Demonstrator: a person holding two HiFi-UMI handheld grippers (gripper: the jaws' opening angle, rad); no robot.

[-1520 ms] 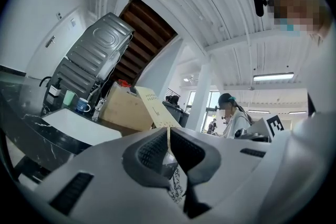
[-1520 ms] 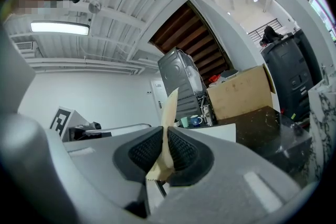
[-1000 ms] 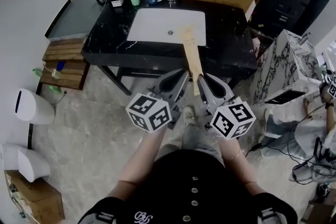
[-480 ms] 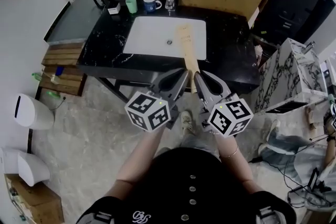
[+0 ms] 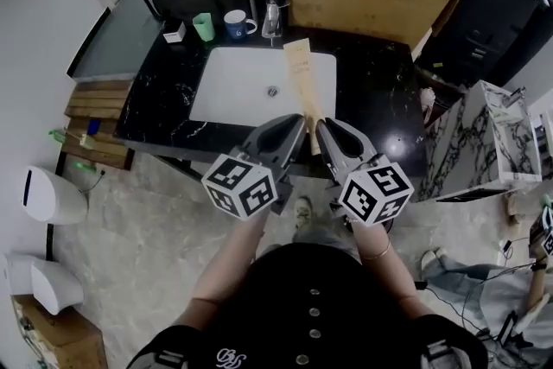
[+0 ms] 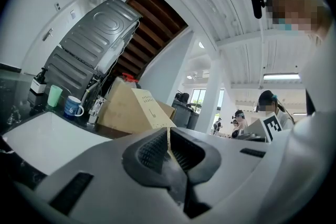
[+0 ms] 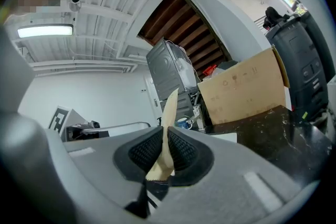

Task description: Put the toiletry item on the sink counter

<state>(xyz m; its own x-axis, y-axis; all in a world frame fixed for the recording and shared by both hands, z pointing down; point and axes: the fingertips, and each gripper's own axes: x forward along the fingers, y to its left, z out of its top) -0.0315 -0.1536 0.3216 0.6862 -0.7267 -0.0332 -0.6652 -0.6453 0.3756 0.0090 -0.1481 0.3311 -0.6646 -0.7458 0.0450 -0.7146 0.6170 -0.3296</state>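
head view: at 6 o'clock the left tongs and right tongs both pinch the near end of the tan packet; it reaches toward 12 o'clock above the white sink in the black counter

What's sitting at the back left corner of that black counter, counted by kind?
green cup: 1
blue mug: 1
small white container: 1
Total: 3
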